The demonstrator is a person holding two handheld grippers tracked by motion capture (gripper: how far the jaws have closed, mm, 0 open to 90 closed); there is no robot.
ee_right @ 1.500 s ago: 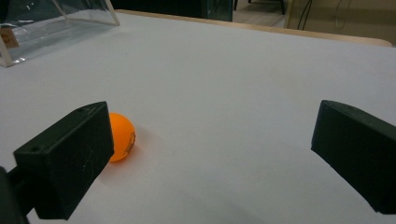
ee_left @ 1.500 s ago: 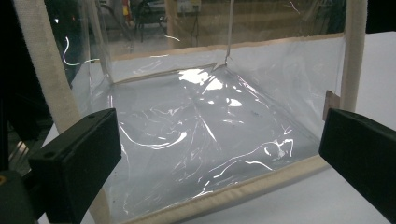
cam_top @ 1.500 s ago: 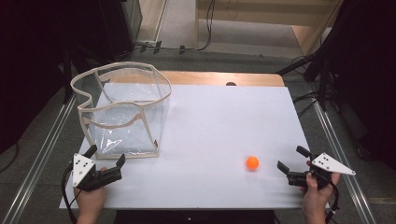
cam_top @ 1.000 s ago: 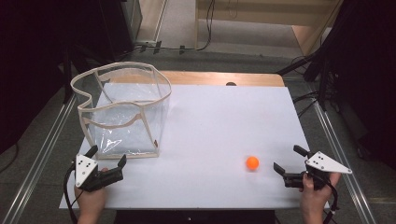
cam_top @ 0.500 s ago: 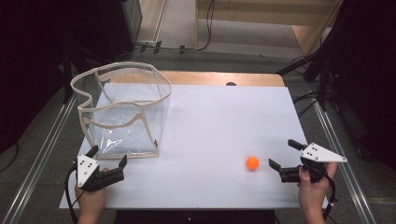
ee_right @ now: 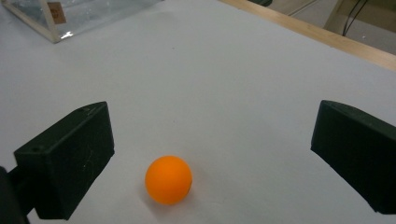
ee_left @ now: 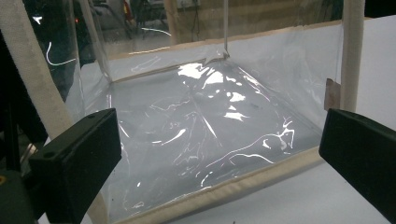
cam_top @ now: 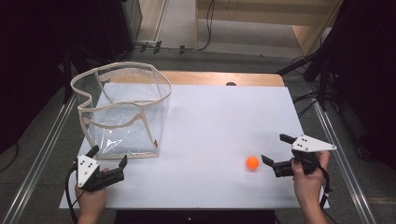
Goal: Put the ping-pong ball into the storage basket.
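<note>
Orange ball (cam_top: 252, 163) just left of right gripper (cam_top: 276, 154) — jaws wide, untouched.

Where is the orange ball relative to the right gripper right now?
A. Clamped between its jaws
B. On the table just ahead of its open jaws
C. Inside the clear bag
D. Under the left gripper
B: the orange ball rests on the white table, untouched, in front of the right gripper, whose jaws stand wide apart.

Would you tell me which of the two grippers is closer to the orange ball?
The right gripper: the ball lies just before its open jaws; the left gripper faces the bag.
</note>
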